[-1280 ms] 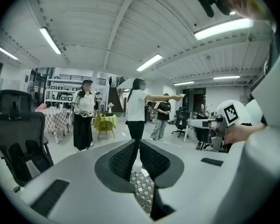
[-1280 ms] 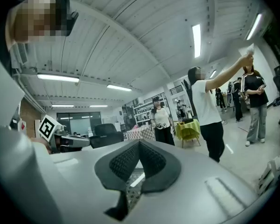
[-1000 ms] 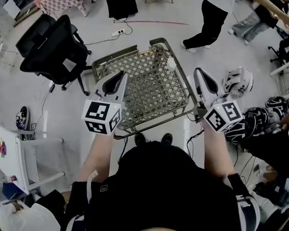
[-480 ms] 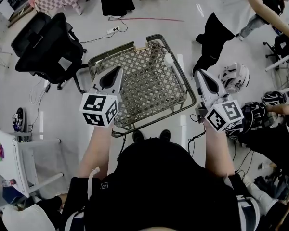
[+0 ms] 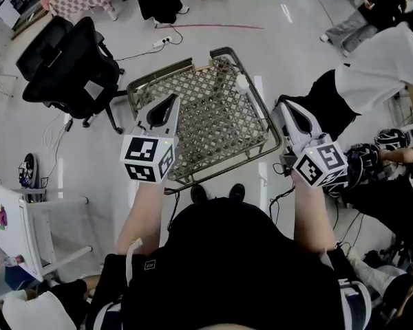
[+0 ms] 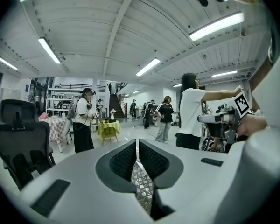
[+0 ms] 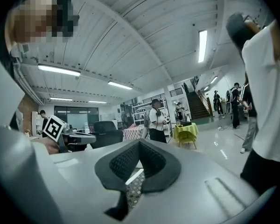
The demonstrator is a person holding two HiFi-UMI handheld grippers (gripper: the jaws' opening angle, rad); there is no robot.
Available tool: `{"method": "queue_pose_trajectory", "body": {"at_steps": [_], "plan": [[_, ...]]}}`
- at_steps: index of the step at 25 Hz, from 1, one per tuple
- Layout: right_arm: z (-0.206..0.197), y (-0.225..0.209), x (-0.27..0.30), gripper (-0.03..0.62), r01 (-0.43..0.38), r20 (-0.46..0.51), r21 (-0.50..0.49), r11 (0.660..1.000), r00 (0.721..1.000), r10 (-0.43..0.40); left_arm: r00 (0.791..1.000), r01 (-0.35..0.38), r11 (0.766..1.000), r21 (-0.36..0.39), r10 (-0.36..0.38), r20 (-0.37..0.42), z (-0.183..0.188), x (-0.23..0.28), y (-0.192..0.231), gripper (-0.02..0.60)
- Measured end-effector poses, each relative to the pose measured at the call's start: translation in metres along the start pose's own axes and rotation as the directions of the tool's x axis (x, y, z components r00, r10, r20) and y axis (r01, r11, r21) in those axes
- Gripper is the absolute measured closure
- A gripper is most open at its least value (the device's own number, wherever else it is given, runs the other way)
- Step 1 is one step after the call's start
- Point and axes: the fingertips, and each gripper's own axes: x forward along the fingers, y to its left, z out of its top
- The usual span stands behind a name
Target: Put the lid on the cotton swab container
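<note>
A small white lid (image 5: 241, 83) lies near the far right edge of the lattice-top table (image 5: 213, 126). Just left of it stands a small clear container (image 5: 222, 80), hard to make out. My left gripper (image 5: 171, 102) hovers over the table's left edge, jaws shut and empty. Over the right edge my right gripper (image 5: 283, 106) is held the same way, shut on nothing. In the left gripper view the left gripper (image 6: 136, 146) points out across the room; only a strip of lattice shows under it. The right gripper (image 7: 139, 146) looks the same in its own view.
A black office chair (image 5: 69, 64) stands left of the table. A person in a white shirt (image 5: 372, 71) is close on the right, with helmets (image 5: 392, 139) on the floor beside them. A white stand (image 5: 27, 229) is at the near left.
Both grippers have stayed nearly still above the table edges. The person in the white shirt has moved closer along the right side.
</note>
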Motion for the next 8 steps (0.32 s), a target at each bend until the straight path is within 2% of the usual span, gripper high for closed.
{"method": "queue_pose_trajectory", "body": {"at_steps": [8], "plan": [[-0.0005, 0.0075, 0.0064, 0.586, -0.009, -0.005, -0.003, 1.0, 1.0, 0.009, 1.0, 0.011, 1.0, -0.028, -0.011, -0.009, -0.0074, -0.0031, 0.0048, 0.558]]}}
